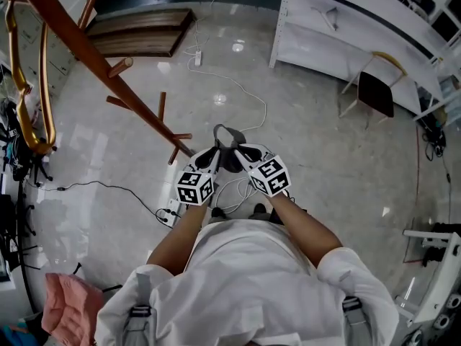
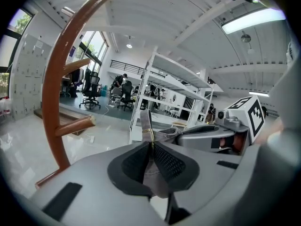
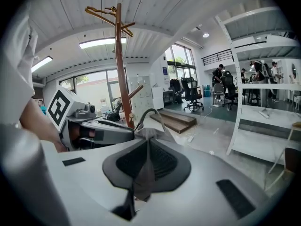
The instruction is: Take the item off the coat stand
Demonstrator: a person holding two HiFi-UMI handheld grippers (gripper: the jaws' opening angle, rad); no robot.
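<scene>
Nearest to me in the head view are the white shirt (image 1: 245, 280) and two forearms (image 1: 180, 240) reaching forward, each ending in a gripper topped by its marker cube. A pink cloth (image 1: 68, 308) lies on the floor at the near left.

The left gripper (image 1: 214, 154) and the right gripper (image 1: 242, 152) sit side by side with tips angled toward each other, and both grip the same grey cloth item (image 1: 229, 160). In the left gripper view, the left gripper (image 2: 151, 145) has its jaws nearly together. They pinch a fold of the grey cloth item (image 2: 146, 125), and a strap with a small brass-coloured buckle stands up just past the pads. In the right gripper view, the right gripper (image 3: 148, 144) nips the grey cloth item (image 3: 151, 134) the same way, jaws almost closed on the fabric, with a strap loop arching above it. I cannot tell what kind of article it is.

The item hangs between the two grippers, clear of the wooden coat stand (image 1: 79, 45). The stand rises just beyond, to the left (image 2: 51, 88), and its pegs touch nothing grey.

Below the grippers a power strip (image 1: 169, 211) and loose cables lie on the glossy floor. Farther off are a wooden platform (image 1: 140, 33) at the far left, a white shelving rack (image 1: 346, 27) at the far right and a dark-seated chair (image 1: 376, 94) beside it. Black office chairs (image 3: 193, 91) stand farthest back.
</scene>
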